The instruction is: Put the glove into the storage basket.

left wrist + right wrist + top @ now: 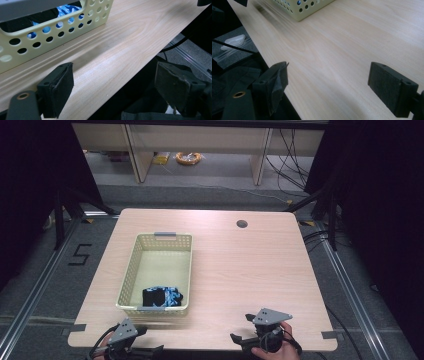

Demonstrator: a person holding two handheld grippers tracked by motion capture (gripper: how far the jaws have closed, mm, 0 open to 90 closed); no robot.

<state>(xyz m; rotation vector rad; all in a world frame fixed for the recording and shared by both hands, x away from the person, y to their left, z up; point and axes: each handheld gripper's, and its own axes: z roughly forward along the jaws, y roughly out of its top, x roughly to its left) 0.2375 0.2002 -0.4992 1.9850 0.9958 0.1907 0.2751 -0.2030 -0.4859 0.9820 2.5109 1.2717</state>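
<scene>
Both the left gripper and right gripper hang released at the table's near edge, while the black-and-blue cloth lies in the yellow basket, whose light wall a careless reach could likely shove.

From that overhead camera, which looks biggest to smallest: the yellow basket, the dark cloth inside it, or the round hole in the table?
1. The yellow basket, easily the largest.
2. The dark cloth bundled at its near end.
3. The round hole, though it lies farther from the camera.

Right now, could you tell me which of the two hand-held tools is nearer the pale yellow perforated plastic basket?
The left tool, just below the basket's near wall; the right tool is farther right.
</scene>
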